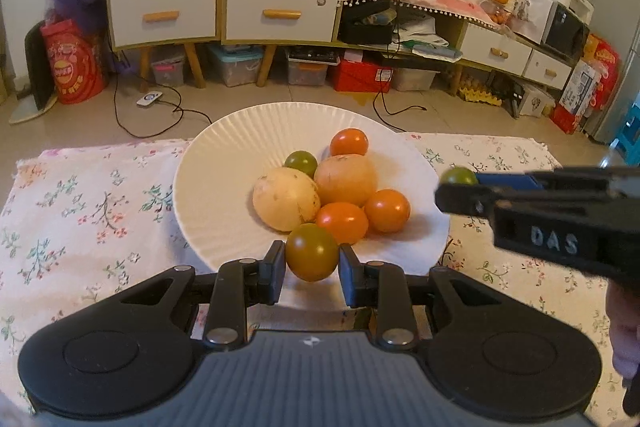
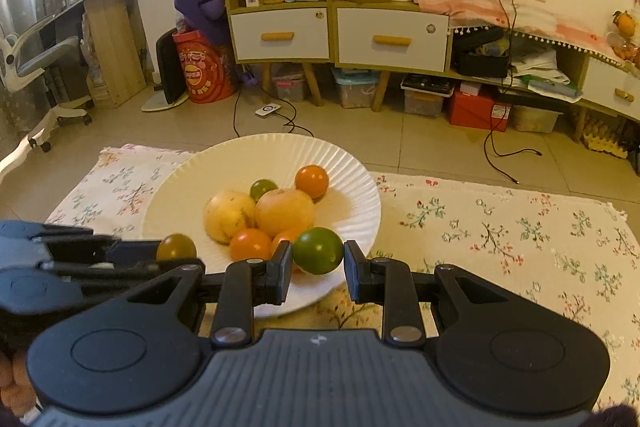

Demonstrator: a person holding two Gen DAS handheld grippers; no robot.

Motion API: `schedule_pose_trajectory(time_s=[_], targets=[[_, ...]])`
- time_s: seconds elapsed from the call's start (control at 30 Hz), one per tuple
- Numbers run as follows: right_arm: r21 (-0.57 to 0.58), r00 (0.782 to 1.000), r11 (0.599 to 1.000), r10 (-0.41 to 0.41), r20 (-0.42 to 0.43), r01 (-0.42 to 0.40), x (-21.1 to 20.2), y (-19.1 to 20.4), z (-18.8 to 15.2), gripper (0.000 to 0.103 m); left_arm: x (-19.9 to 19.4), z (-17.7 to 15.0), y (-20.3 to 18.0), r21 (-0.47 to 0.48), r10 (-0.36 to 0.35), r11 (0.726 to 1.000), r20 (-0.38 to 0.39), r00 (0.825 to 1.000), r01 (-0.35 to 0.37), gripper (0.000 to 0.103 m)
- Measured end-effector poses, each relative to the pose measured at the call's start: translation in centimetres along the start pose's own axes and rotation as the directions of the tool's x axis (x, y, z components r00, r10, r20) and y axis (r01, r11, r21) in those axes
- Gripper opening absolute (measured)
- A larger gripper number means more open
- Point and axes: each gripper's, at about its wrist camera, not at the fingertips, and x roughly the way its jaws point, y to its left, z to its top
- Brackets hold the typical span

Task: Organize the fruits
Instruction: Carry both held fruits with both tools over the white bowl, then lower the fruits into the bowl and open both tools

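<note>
Standing over the flowered cloth (image 1: 100, 203), each hand carried one small round fruit toward the white plate (image 1: 224, 163). On the left, the left gripper (image 1: 312, 263) had its jaws closed snugly on an olive-brown fruit (image 1: 311, 257), which sat just above the plate's near rim, touching nothing else. At the centre, the plate already held two pale yellow fruits (image 1: 286, 198), three orange ones (image 1: 342, 227) and one green one (image 1: 301, 163), bunched together. On the right, the right gripper (image 2: 318, 259) had its jaws closed on a green fruit (image 2: 318, 250), held over the plate's right edge.

Both held fruits were round, so no long axis mattered. The deciding relation was that bare plate lay directly below and ahead of each pair of jaws, with the pile just beyond. The left gripper appeared nearer the pile; a release there risked the fruit rolling against the orange ones.
</note>
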Motion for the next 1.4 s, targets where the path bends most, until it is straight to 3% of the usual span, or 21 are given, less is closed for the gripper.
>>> schedule_pose_trajectory(time_s=[0.4, 1.13, 1.23, 1.4], targets=[[0.026, 1.0, 1.0, 0.009, -0.016, -0.008, 2.9, -1.1, 0.5, 0.025, 1.9, 0.4, 0.1, -0.022, 0.022, 1.0, -0.009, 1.0, -0.022, 0.003], [0.005, 0.999, 1.0, -0.008, -0.034, 0.008, 3.8, -1.1, 0.8, 0.025, 2.0, 0.4, 0.1, -0.036, 0.032, 0.999, -0.002, 1.0, -0.032, 0.005], [0.007, 0.999, 1.0, -0.009, -0.032, 0.009, 3.6, -1.1, 0.8, 0.028, 1.8, 0.5, 0.1, -0.035, 0.035, 0.999, 0.003, 0.999, -0.035, 0.009], [0.023, 1.0, 1.0, 0.002, -0.03, -0.001, 3.2, -1.4, 1.1, 0.044, 1.3, 0.5, 0.1, -0.031, 0.052, 0.998, 0.015, 0.999, -0.052, 0.022]])
